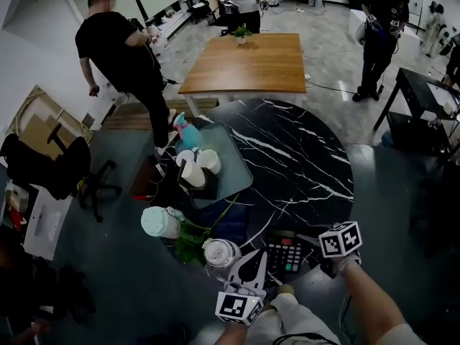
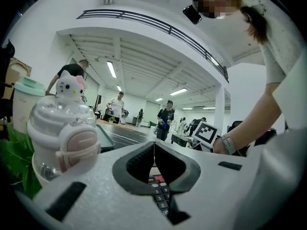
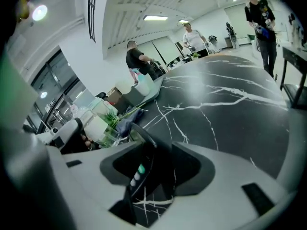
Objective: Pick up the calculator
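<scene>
Right gripper (image 3: 153, 169) with its jaws spread wide. The calculator (image 3: 137, 170) sits tilted between them, edge toward the camera, with green and white keys showing. The pads are not visibly pressing on it. Left gripper (image 2: 154, 150) with its jaws closed together on nothing; the calculator's number keys show just below them. In the head view, the calculator lies at the near edge of a round black marble desk (image 1: 302, 164), between the two grippers. Just left of it stands a pale cat-topped cup (image 1: 219, 253), then green leaves (image 1: 190, 244) and a mint-lidded cup (image 1: 159, 221). Farther back, a light blue tray (image 1: 241, 175) holds white cups (image 1: 208, 161). Beyond the marble desk are a wooden desk (image 1: 248, 63) and several people standing.
</scene>
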The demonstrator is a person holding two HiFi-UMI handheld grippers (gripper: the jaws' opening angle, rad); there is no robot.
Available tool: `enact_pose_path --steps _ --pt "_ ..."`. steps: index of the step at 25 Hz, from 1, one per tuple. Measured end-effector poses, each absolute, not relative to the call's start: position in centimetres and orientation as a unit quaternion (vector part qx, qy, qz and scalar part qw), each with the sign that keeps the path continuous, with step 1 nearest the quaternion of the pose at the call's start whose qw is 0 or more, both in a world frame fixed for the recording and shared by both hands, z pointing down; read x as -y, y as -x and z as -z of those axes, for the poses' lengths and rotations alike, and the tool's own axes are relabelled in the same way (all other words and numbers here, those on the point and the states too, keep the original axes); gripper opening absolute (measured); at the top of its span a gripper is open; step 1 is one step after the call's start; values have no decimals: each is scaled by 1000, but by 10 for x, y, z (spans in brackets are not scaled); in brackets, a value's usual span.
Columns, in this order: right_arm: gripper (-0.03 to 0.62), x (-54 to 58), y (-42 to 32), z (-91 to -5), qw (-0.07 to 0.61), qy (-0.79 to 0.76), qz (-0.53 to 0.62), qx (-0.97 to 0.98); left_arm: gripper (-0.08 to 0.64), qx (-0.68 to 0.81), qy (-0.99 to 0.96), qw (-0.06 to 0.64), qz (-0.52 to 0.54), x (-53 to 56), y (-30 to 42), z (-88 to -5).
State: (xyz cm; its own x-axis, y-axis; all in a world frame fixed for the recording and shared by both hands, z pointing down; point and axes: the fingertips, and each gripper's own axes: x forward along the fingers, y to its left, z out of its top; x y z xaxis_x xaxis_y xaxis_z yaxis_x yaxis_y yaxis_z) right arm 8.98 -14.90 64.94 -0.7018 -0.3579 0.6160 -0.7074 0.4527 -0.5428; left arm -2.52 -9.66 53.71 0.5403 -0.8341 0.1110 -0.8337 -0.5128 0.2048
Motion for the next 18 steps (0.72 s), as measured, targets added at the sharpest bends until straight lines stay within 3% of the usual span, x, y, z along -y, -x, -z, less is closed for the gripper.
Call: enact_pose_path --steps 15,17,18 --pt "190 153 -74 -652 257 -201 -419 847 8 482 -867 127 3 104 24 -542" --pt "153 150 -70 -650 252 -180 -427 850 6 482 -866 128 2 105 24 -542" --pt "97 148 -67 -648 245 -173 -432 851 6 482 -867 128 2 105 24 -542"
